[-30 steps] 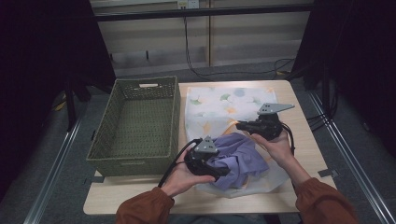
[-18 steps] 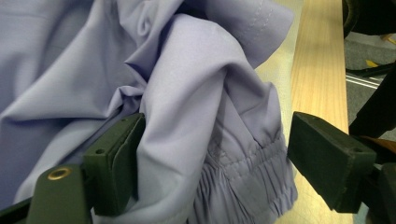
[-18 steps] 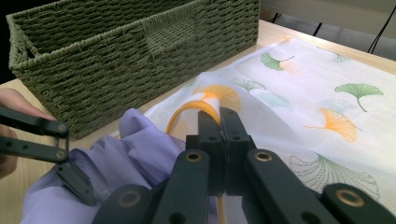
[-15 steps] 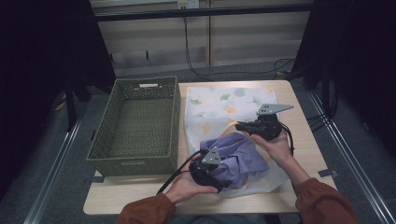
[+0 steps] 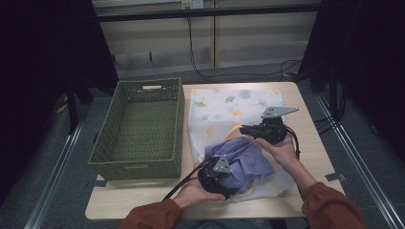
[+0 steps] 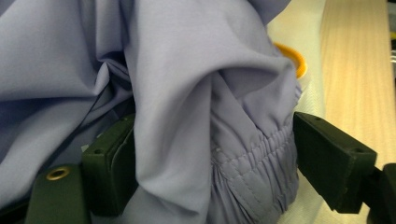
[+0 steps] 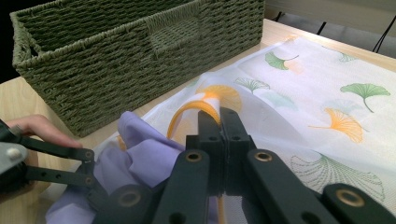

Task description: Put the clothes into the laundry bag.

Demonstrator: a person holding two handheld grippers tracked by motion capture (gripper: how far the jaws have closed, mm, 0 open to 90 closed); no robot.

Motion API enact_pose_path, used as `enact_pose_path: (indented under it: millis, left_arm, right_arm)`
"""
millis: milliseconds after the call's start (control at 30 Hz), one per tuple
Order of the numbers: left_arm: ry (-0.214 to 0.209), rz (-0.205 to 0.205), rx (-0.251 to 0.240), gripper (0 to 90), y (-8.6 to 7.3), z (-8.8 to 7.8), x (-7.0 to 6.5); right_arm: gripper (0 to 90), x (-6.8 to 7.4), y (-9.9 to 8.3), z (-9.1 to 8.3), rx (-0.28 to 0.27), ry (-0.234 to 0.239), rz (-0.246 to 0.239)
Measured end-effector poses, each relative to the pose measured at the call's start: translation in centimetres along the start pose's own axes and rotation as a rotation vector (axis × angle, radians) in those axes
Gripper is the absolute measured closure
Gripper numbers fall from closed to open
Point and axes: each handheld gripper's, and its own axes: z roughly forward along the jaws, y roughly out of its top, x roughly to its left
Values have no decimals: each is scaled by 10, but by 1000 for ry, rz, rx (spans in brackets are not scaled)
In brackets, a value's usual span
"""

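high view: garment (image 5: 248,160) half inside bag (image 5: 224,107)

The left gripper (image 5: 216,174) is held low at about 6 o'clock, its fingers (image 6: 108,163) spread wide. The right gripper (image 5: 248,130) is kept at 3 o'clock, fingers (image 7: 208,128) pressed together and pointed toward 9 o'clock.

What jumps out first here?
The crumpled lilac garment at the table's near edge, bunched between the left gripper's open jaws. Just behind, the right gripper is shut on the leaf-print mesh bag's orange-trimmed edge. The green woven basket sits left of the bag.
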Motion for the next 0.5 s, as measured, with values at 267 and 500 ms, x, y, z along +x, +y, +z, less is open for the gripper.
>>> enact_pose_path:
  millis: [267, 500]
  left_arm:
    - [39, 17, 34, 377, 2, 3, 0]
    - [37, 19, 54, 621, 7, -3, 7]
  right_arm:
    - [896, -1, 0, 0, 0, 2, 2]
    - [896, -1, 0, 0, 2, 3, 3]
